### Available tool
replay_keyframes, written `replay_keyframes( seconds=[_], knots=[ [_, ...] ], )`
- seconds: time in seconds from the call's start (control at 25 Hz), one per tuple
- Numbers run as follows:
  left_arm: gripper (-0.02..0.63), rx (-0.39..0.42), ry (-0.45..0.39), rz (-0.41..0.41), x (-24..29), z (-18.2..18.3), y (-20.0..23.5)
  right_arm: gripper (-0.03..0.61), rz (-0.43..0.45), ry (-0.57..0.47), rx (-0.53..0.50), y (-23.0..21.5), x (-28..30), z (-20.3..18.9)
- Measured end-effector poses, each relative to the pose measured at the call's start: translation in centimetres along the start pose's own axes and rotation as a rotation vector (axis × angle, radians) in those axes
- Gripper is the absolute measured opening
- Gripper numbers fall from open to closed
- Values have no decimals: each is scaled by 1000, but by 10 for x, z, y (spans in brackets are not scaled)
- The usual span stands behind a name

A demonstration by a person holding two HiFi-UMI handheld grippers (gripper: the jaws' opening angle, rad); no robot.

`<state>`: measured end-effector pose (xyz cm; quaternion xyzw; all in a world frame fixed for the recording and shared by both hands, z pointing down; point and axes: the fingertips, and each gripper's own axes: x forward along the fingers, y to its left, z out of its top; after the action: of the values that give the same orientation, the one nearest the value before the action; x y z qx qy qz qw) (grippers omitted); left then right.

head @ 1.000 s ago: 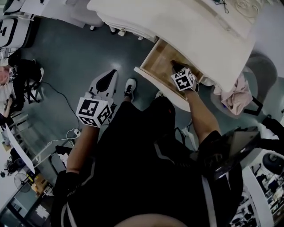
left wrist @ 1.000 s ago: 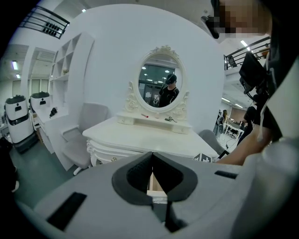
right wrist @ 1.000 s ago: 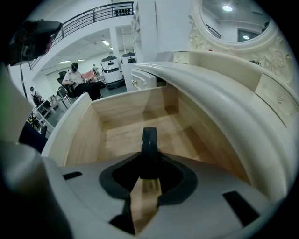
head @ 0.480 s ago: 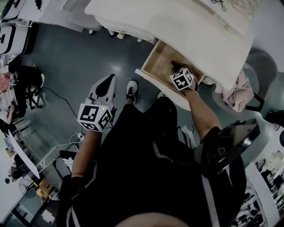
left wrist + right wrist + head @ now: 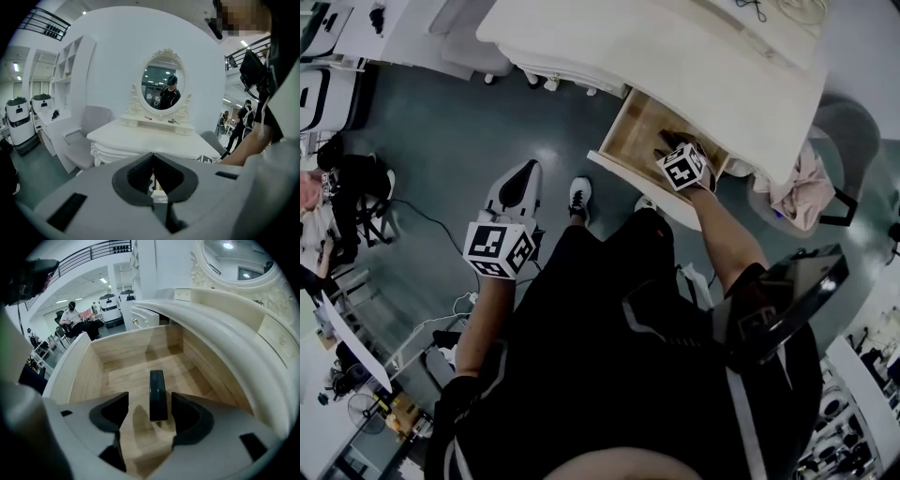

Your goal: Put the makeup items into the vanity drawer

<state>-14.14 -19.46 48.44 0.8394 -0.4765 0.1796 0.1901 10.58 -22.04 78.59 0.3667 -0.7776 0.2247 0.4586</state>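
The right claw (image 5: 151, 411) reaches steeply down into the open wooden drawer (image 5: 89, 376), which in the head view lies at about 1 o'clock from the person's body, under the front edge of the white vanity table (image 5: 675, 56). Its jaws have just been opening and now stand wide apart. Between them a dark flat makeup case (image 5: 158, 394), probably a compact, stands on its edge on the drawer floor with a gap to the pad on either side, so it is released, not gripped. The step in hand looks like the end of a placement: this item is inside the drawer, toward the near middle of its floor. The left claw (image 5: 152, 180) hangs out at roughly 9 o'clock over the grey floor, aimed toward the vanity, its jaws closed together with nothing between them. The next move probably calls for drawing the right claw straight back and up along its own line, keeping both pads clear of the case, since on its narrow edge a slight brush could tip it over. A few small things (image 5: 159, 120) lie on the shelf below the mirror, too small to identify. If they are makeup, either claw would go there next.
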Motion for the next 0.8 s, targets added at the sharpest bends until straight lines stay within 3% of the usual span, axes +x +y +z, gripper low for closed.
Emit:
replay_keyframes(
  seconds=[0.6,0.8],
  knots=[
    [5,53,-48,-145,5,41,-4,308,-58,-57,14,-6,-59,39],
    [5,80,-88,-235,16,65,-10,258,-100,-156,48,-10,-102,73]
  ],
)
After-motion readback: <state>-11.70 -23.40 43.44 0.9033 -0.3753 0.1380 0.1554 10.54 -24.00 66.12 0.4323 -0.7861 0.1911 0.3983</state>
